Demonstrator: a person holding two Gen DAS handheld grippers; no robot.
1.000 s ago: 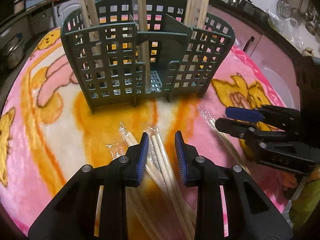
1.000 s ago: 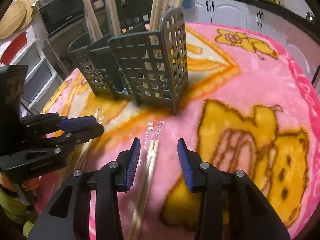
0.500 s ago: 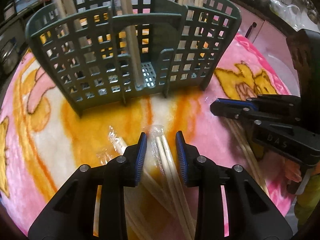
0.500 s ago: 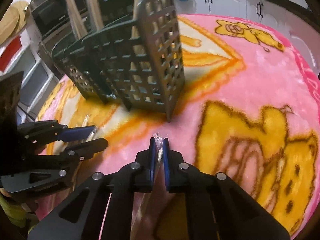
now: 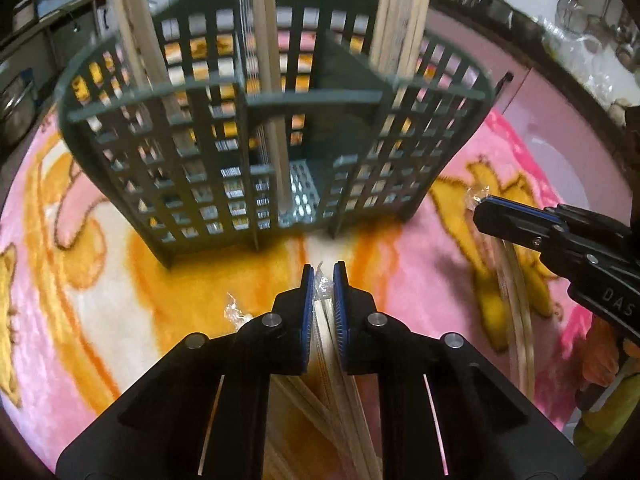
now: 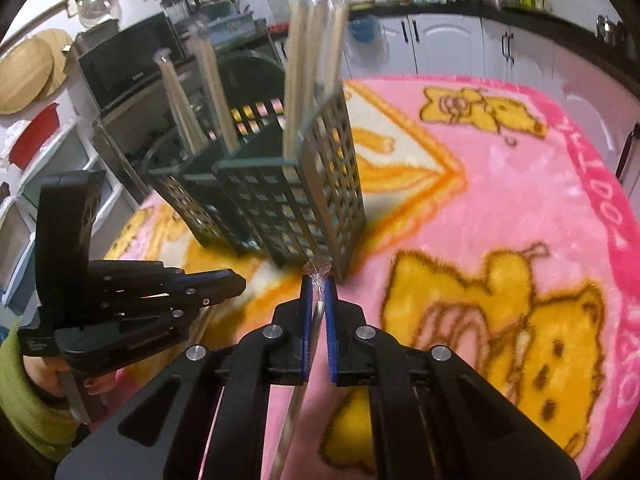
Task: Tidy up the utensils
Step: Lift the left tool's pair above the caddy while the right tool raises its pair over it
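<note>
Nearest the left wrist camera, the left tongs (image 5: 321, 280) have just been closing and now pinch a wrapped pair of chopsticks (image 5: 322, 312) near its crinkled plastic tip, the blue pads pressing on the wrapper from both sides. Under and beside that pair, more wrapped chopsticks (image 5: 288, 396) lie loose on the pink and orange cartoon blanket (image 5: 92, 320) that covers the table, and another wrapper end (image 5: 236, 312) pokes out just left of the left tongs.

In the right wrist view, the right tongs (image 6: 319, 280) are likewise clamped on a second wrapped pair (image 6: 316, 320), its twisted plastic tip sticking out just past the pads while the rest trails back under the tool. From the left camera those right tongs appear at the right edge, with that pair hanging below them, clear of the blanket. A green sleeve (image 6: 24, 396) and a hand (image 6: 56, 368) grip the left tool's handle.

Beyond both tongs stands the dark green utensil caddy (image 5: 200, 168), upright on the blanket, with gridded walls and several compartments. Wrapped chopsticks (image 6: 312, 64) already stand upright in its right compartment; others (image 6: 180, 104) lean in the left and middle ones.

Farther back are white kitchen cabinets (image 6: 448, 48) and a dark microwave (image 6: 124, 68).
</note>
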